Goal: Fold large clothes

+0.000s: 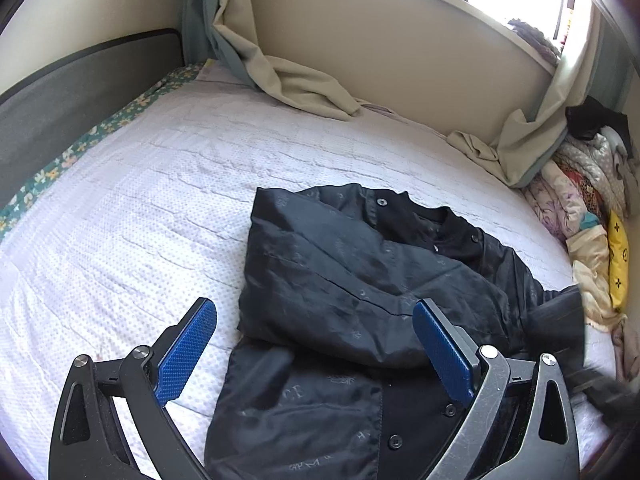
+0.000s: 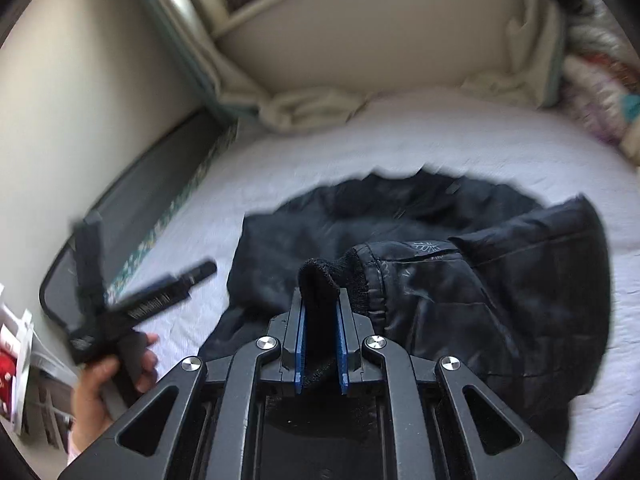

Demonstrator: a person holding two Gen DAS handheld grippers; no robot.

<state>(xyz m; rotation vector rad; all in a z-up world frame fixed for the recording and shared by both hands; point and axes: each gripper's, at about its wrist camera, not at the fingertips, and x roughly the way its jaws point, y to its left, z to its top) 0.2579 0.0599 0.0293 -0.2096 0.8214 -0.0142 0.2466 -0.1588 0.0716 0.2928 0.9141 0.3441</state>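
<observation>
from the left wrist view we see the left tool (image 1: 316, 320) with its blue pads (image 1: 186, 350) spread wide and nothing between them, poised above the black jacket (image 1: 360, 280). the jacket lies partly folded on the white bed cover (image 1: 160, 184) — its upper part doubled over the lower front, snap buttons showing along the placket and collar. a grey headboard (image 1: 80, 92) and a strip of floral sheet (image 1: 80, 148) run along the left side, beige curtains (image 1: 288, 84) droop onto the bed at the back, and a heap of mixed clothes (image 1: 584, 208) sits at the right edge. from the right wrist view, which is blurred, the right tool (image 2: 322, 304) is clamped on the jacket's black ribbed cuff (image 2: 320, 292), the knit pinched between the two blue pads and the sleeve (image 2: 460, 288) lifted off the jacket body that lies on the bed cover behind it. at lower left the left hand (image 2: 108, 380) grips the handle of the other tool — its state is too smeared to read here.
</observation>
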